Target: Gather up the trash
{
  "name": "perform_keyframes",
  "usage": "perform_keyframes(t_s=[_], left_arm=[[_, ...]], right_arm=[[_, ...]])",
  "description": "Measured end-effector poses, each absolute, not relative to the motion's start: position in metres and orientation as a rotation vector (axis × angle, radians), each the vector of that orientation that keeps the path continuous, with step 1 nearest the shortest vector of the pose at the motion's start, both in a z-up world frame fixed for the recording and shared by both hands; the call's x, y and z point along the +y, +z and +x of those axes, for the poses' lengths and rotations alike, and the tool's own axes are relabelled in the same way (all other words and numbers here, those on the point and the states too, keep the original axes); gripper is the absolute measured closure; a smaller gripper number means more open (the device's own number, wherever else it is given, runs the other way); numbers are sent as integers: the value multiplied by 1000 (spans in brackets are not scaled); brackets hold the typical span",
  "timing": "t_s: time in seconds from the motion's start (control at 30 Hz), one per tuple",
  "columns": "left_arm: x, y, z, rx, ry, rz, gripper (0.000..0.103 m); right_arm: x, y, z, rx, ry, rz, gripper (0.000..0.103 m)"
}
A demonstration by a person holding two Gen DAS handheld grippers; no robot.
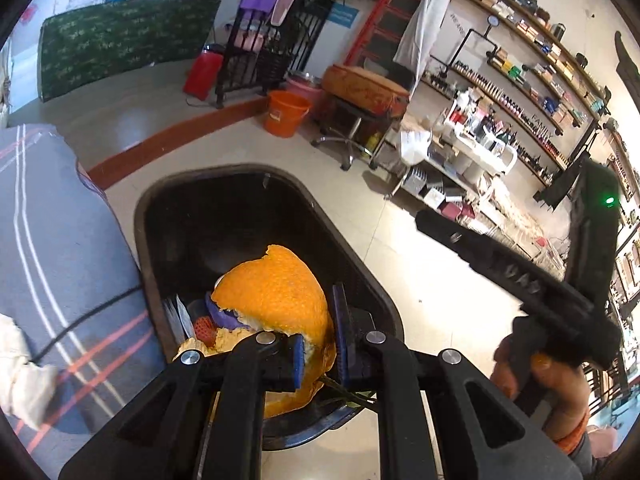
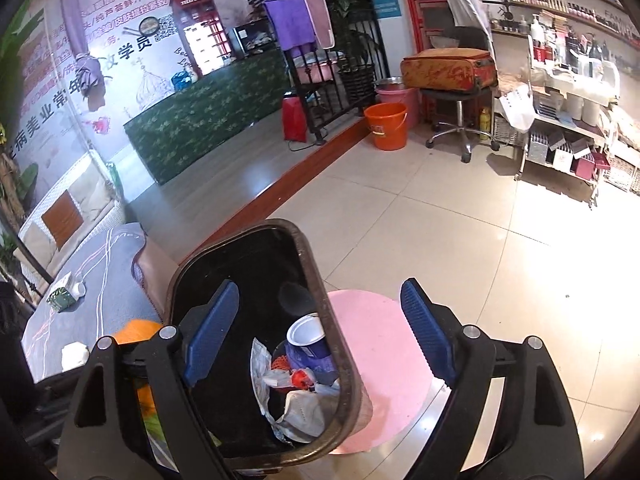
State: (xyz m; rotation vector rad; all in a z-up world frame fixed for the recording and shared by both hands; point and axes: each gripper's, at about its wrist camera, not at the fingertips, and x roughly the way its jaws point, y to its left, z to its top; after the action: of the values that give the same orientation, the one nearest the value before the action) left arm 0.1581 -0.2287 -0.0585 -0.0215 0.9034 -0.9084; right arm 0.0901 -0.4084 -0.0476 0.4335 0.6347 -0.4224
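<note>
My left gripper point(image 1: 320, 340) is shut on a large orange peel point(image 1: 276, 288) and holds it over the mouth of the black trash bin point(image 1: 168, 204). Inside the bin, under the peel, lie a purple cup and a red scrap. In the right wrist view my right gripper point(image 2: 320, 336) is open and empty above the same bin point(image 2: 320, 264). That view shows a blue-and-white can point(image 2: 306, 338), crumpled wrappers point(image 2: 304, 408) and a red scrap in the bin. The peel point(image 2: 138, 330) shows at the left beside the bin. The right gripper also appears in the left wrist view point(image 1: 520, 276).
A table with a grey striped cloth point(image 1: 60, 240) stands left of the bin, with white tissue point(image 2: 75, 354) and a small green carton point(image 2: 60, 296) on it. A pink round stool point(image 2: 380, 360) is right of the bin. An orange bucket point(image 2: 386, 126) and stocked shelves point(image 2: 568, 100) stand farther back.
</note>
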Motion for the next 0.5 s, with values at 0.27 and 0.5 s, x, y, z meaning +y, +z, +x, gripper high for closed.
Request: perform_keyframes(t_s=[0.27,0.5], left_arm=[[-226,-66,156,941,-907,-37,27],[-221,-59,150,924,-908,-33,21]], right_arm=[[-410,-44,88,625,-434,436,20],[-408,-41,89,620,-426,446,20]])
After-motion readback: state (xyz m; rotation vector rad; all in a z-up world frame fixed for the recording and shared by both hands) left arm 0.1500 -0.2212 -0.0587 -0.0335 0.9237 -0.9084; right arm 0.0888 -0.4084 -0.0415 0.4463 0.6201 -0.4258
